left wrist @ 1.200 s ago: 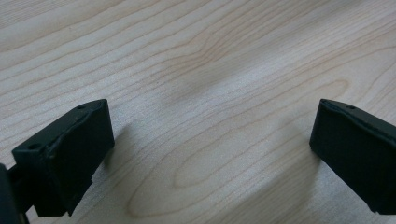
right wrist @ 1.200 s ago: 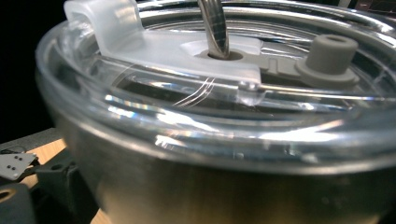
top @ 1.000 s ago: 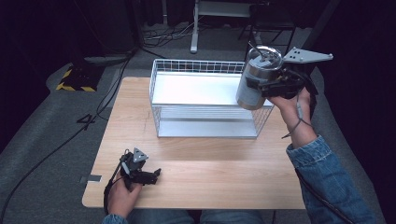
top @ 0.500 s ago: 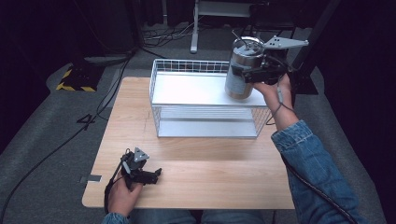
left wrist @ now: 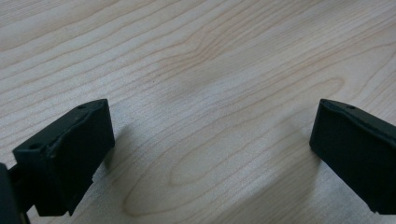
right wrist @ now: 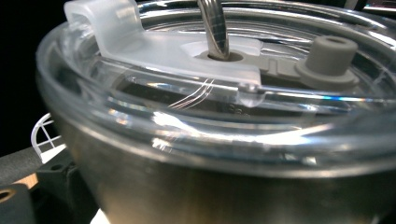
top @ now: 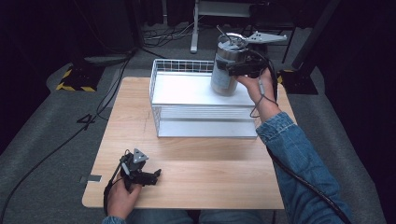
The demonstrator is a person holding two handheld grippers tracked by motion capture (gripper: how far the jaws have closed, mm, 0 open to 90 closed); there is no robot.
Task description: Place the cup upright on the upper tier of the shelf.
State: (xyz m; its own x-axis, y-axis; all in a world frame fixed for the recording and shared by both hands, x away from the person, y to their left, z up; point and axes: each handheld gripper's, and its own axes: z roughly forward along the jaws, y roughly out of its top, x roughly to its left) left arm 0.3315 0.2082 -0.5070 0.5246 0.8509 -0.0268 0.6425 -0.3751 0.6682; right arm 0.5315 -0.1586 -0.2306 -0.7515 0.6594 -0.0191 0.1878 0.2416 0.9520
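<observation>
Steel fills most of what our right tool point(top: 235, 70) sees: we are carrying a metal tumbler point(top: 227, 70) with a clear lid point(right wrist: 196, 93) and a metal straw point(right wrist: 212, 28) through it, and our jaws are clamped on its upper wall, just under the lid rim, so the cup hangs upright and the lid stays level. Gripping high on the side keeps the base free, which we judge is what matters, because below the tool sits the white wire basket point(top: 159, 107), and the tumbler's bottom is hovering over the basket's far right part; whether it already touches the floor of the basket we cannot tell. From the right gripper view a bit of white wire point(right wrist: 44, 128) shows low beside the cup, which fits that position. Our left tool point(top: 158, 174) rests well apart from all this, near the front edge of the counter point(top: 196, 163), its jaws spread wide with only bare wood grain between them; we take it that it is parked there because a one-handed lift needs no help and the basket stands steady on its own.
</observation>
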